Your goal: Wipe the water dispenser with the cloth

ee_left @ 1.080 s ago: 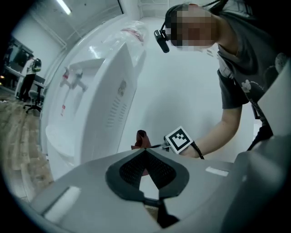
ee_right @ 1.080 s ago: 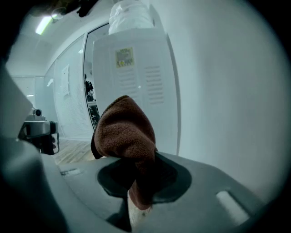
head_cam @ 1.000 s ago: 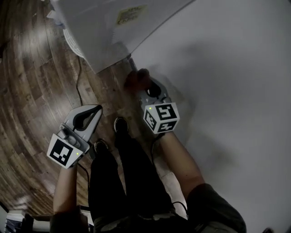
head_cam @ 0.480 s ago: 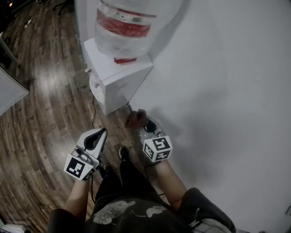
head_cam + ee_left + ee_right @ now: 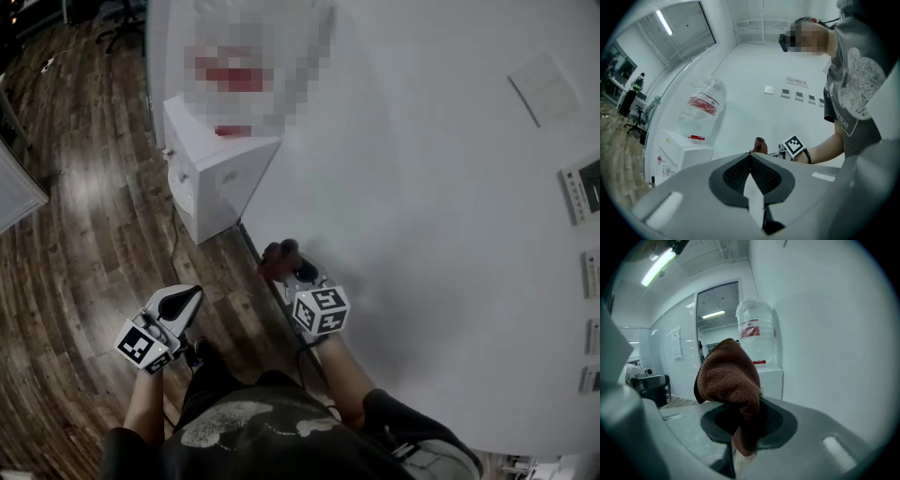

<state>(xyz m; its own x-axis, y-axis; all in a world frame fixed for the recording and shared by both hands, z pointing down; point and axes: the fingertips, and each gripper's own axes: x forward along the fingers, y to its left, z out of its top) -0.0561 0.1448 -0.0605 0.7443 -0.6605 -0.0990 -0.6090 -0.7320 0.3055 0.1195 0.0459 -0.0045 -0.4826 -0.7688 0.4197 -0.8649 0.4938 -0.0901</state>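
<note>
The white water dispenser stands against the wall at upper left of the head view, its bottle hidden under a mosaic patch; it also shows in the left gripper view with its clear bottle, and in the right gripper view. My right gripper is shut on a brown cloth, which bunches above its jaws a short way before the dispenser's base. My left gripper is shut and holds nothing, lower left over the floor.
A white wall runs along the right, with small plates and switches on it. Wood plank floor lies left. A cable trails from the dispenser. An office chair and a doorway are beyond.
The head view has lifted, so the dispenser now sits higher and farther. Both grippers have dropped lower in the view, the right one still holding the cloth.
</note>
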